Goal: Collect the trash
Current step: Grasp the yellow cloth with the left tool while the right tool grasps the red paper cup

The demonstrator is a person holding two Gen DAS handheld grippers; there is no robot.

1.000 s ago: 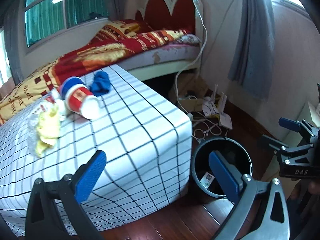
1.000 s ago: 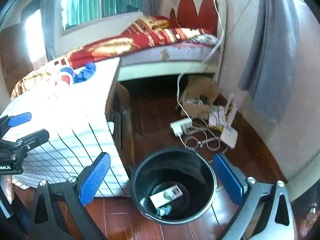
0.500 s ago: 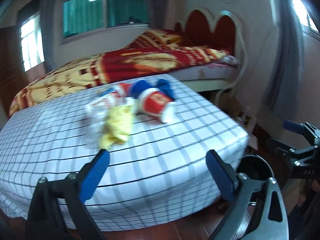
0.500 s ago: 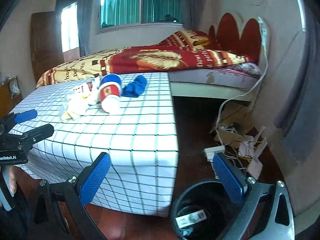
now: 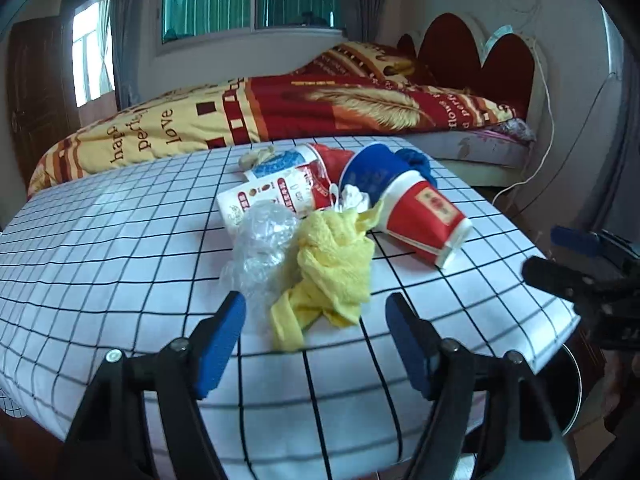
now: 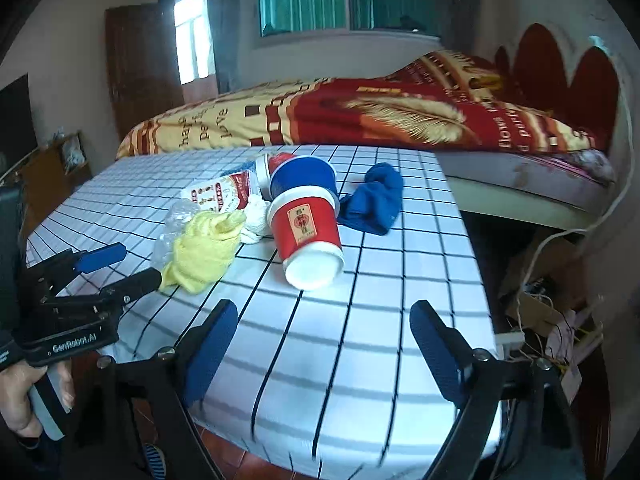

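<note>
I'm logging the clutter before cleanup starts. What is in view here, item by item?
paper cup: 2, one red, one blue, lying on the checked table
yellow cloth: 1, yellow, table, nearest the left gripper
clear plastic wrap: 1, transparent, beside the cloth
printed wrappers: several, white and red, behind the cloth
blue cloth: 1, blue, beside the cups
checked table: 1, white with black lines
bed: 1, red and yellow cover, behind
left gripper: open, empty, its jaws have just been closing
right gripper: open, empty, its jaws have just been closing
</note>
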